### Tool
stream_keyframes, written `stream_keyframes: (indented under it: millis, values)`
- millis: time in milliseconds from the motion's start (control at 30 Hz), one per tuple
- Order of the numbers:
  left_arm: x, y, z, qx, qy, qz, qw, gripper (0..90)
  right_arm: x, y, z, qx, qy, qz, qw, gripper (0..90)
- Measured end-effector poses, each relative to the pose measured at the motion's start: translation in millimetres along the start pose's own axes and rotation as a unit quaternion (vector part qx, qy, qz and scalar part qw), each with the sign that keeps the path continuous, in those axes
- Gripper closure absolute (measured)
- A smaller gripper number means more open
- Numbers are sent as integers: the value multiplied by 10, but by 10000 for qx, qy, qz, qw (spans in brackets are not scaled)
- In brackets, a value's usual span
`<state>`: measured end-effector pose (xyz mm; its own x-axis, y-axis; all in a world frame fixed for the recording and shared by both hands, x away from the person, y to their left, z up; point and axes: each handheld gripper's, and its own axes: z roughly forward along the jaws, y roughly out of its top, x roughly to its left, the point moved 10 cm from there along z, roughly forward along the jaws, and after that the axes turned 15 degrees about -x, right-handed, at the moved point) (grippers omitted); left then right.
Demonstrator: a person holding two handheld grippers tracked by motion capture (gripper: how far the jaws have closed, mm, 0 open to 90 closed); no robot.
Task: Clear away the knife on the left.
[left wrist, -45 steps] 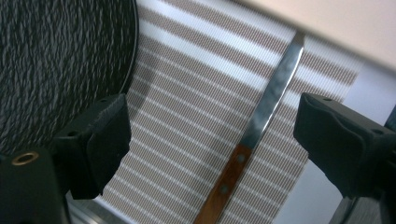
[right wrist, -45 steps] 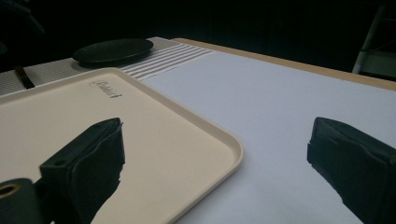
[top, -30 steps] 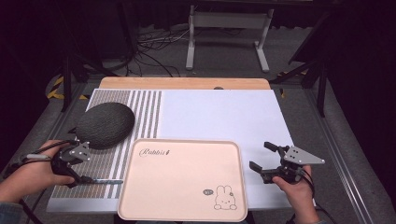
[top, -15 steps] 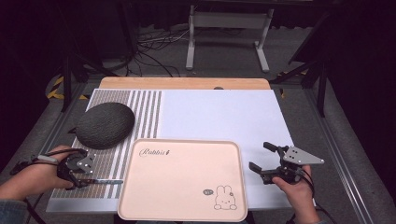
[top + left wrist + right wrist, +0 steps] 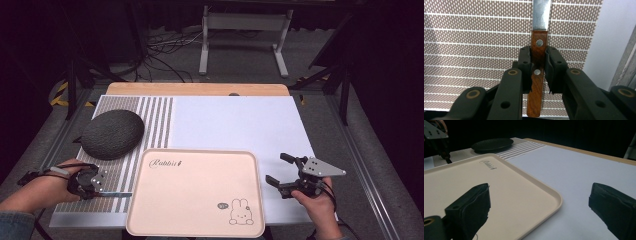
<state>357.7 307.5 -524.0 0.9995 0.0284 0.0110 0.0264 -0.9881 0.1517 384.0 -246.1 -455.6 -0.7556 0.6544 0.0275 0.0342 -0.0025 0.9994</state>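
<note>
While the left gripper (image 5: 538,63) clamps a knife (image 5: 539,50) (wooden-handled), the right gripper (image 5: 283,171) gapes beside the tray (image 5: 195,195).

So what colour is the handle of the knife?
The knife handle is reddish-brown wood with silver rivets, best seen in the left gripper view.

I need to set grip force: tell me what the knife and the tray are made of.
Knife: handle looks like reddish-brown varnished wood with visible grain and two metal rivets; blade is dull grey metal, probably steel. Tray: likely smooth cream plastic, with a moulded rim and printed rabbit.
</note>
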Motion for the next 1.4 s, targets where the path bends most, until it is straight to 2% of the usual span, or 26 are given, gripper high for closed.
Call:
stream_keyframes:
  millis: [33, 67, 133, 200, 300, 333, 367, 400, 467, 500, 533, 600, 800, 867, 900, 933, 1000, 1033, 1100, 1133, 1233, 1267, 1300, 1333, 1367, 1400]
  values:
    - [1, -2, -8, 76, 49, -10, 10000, 771, 2, -2, 0, 10, 7, -6, 10000, 46]
    - [-16, 6, 6, 10, -21, -82, 10000, 772, 6, -1, 1, 7, 14, -6, 10000, 46]
    - [11, 14, 12, 48, 73, 13, 10000, 772, 13, 5, 4, -26, 44, -12, 10000, 46]
    - [-9, 13, 12, 85, 44, -83, 9999, 773, 20, 9, 2, -35, 71, -17, 10000, 46]
    - [-10, 13, 5, 134, 3, -63, 9999, 773, 18, 12, -1, -42, 76, -6, 10000, 45]
    - [-5, 15, 13, 104, 82, -77, 9999, 773, 17, 10, -2, -36, 72, -6, 10000, 45]
    - [-8, 12, 2, 156, 13, -58, 9999, 773, 15, 8, -4, -31, 67, -13, 10000, 45]
    - [-5, 15, 11, 113, 89, -84, 9999, 773, 14, 4, -7, -15, 56, -4, 10000, 45]
    - [-5, 20, 17, 95, 136, -198, 9997, 774, 12, 1, -7, -14, 57, -6, 10000, 45]
    - [-2, 13, -5, 234, 125, -227, 9994, 775, 13, 2, -7, -20, 56, -17, 10000, 46]
    - [-15, 21, 8, 189, 143, -370, 9990, 776, 15, 4, -7, -23, 68, -29, 10000, 46]
    - [-11, 23, 5, 225, 160, -464, 9985, 777, 14, 13, -6, -51, 71, -57, 9999, 48]
    - [-38, -6, -38, 204, 155, -981, 9949, 777, 12, 12, -4, -56, 70, -60, 9999, 48]
    - [-39, -15, -94, 212, 232, -1410, 9895, 778, 18, 14, 3, -71, 99, -61, 9999, 49]
    - [-30, -27, -121, 212, 284, -1539, 9874, 778, 22, 12, 2, -55, 103, -61, 9999, 49]
    - [-30, -27, -121, 212, 284, -1539, 9874, 778, 22, 12, 2, -55, 103, -61, 9999, 49]
    - [-23, -43, -168, 206, 330, -1770, 9834, 778, 23, 15, -3, -56, 94, -90, 9999, 50]
    - [-26, -39, -180, 173, 328, -1830, 9824, 778, 24, 21, -4, -67, 97, -86, 9999, 51]
    - [-23, -11, -221, 23, 341, -1970, 9798, 779, 24, 27, -6, -83, 97, -71, 9999, 51]
    - [-30, 11, -250, -70, 320, -2097, 9772, 779, 20, 28, -7, -84, 88, -75, 9999, 51]
    - [-64, 84, -321, -328, 179, -2570, 9657, 779, 16, 22, -9, -59, 84, -89, 9999, 50]
    - [-59, 108, -354, -425, 203, -2739, 9606, 778, 15, 23, -10, -58, 81, -95, 9999, 50]
    - [-59, 108, -354, -425, 203, -2739, 9606, 778, 11, 23, -15, -50, 63, -90, 9999, 50]
    - [-62, 135, -381, -561, 176, -2939, 9540, 778, 11, 23, -15, -50, 63, -90, 9999, 50]
    - [-56, 153, -406, -635, 169, -3014, 9512, 778, 6, 27, -16, -68, 61, -96, 9999, 50]
    - [-62, 183, -433, -746, 130, -3151, 9460, 778, 2, 28, -18, -63, 48, -91, 9999, 50]
